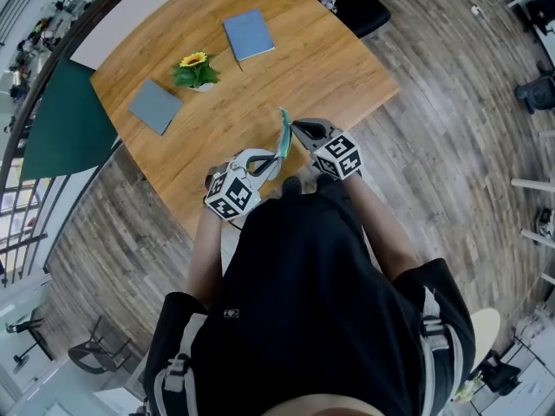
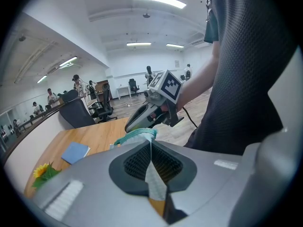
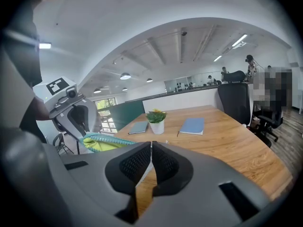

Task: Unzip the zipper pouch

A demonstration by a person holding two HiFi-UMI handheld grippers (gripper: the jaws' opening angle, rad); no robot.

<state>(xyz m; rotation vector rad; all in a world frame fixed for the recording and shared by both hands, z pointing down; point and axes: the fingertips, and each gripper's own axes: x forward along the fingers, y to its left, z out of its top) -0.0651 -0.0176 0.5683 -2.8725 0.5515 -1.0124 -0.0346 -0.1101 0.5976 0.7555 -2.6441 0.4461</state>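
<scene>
The teal zipper pouch hangs above the near edge of the wooden table, stretched between my two grippers. My left gripper is shut on a pale strip of the pouch's fabric, and the teal edge shows just past its jaws. My right gripper faces it, shut, with a pale sliver in the slit that looks like the zipper pull. In the right gripper view the pouch gapes, showing a yellow-green lining. Each gripper view shows the other: right gripper, left gripper.
On the table stand a small potted sunflower, a blue notebook and a grey notebook. A dark green panel adjoins the table's left side. A black office chair stands beyond the far corner.
</scene>
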